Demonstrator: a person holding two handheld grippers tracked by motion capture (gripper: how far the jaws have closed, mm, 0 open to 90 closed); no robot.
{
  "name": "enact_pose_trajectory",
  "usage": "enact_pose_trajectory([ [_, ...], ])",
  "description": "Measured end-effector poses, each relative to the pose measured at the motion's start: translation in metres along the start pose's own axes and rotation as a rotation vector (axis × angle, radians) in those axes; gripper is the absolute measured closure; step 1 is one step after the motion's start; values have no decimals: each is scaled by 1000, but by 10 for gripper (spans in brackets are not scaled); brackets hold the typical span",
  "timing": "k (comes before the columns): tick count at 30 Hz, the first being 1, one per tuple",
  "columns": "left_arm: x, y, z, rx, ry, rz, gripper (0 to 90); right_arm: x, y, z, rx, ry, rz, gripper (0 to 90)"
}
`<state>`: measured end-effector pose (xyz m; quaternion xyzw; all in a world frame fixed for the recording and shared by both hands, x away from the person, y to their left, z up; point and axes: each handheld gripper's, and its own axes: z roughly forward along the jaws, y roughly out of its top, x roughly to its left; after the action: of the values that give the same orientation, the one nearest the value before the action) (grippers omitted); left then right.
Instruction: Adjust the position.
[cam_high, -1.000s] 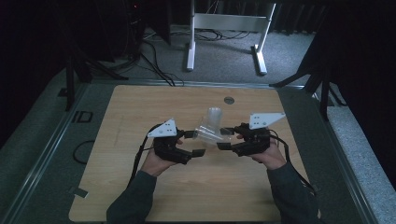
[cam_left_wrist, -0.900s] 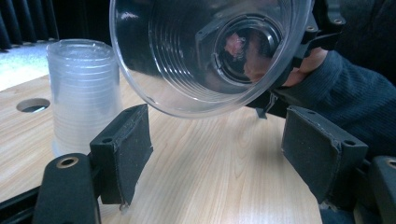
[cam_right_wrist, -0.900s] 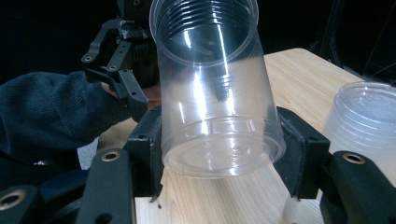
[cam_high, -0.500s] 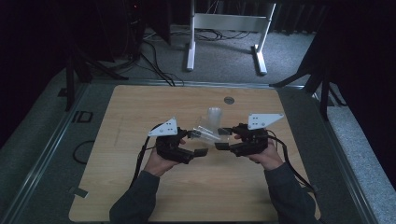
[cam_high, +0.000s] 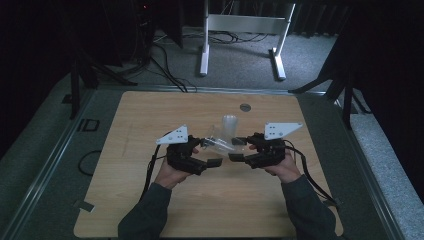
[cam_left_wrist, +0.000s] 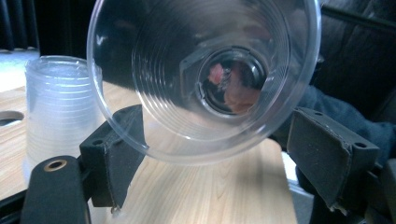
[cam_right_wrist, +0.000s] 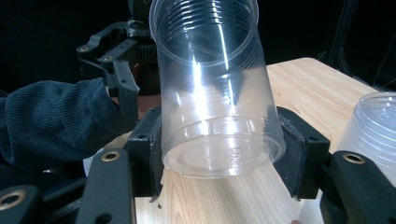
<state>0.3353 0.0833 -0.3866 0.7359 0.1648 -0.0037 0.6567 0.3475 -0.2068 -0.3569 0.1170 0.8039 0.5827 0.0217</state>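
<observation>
The right gripper (cam_right_wrist: 219, 154) is clenched on the base of a clear plastic cup (cam_right_wrist: 212, 84), held above the middle of the table (cam_high: 150, 110). The left gripper (cam_left_wrist: 219, 154) has just been opening, its jaws standing off the rim between them. The cup looks light, thin, slippery and easily crushed, so a gentle grip at the stiffer base or rim suits best.

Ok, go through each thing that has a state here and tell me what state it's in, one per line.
Clear cup: off the table, lying sideways, gripped near its base.
Right gripper: shut on the clear cup.
Left gripper: open; jaws have just been opening, with the cup's rim between them and the right pad clear of it.
Cup stack: upside down on the table.
</observation>
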Motion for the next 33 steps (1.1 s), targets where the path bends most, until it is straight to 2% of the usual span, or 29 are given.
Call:
enact_pose_trajectory([
  [14,-1,2,2,-44,-7,-18,185,1,-1,2,-13,17,-11,415],
  [27,0,2,5,-63,-19,-30,182,2,-2,3,-1,26,-26,414],
  [33,0,2,7,-82,-10,-36,183,2,-2,4,6,22,-33,414],
])
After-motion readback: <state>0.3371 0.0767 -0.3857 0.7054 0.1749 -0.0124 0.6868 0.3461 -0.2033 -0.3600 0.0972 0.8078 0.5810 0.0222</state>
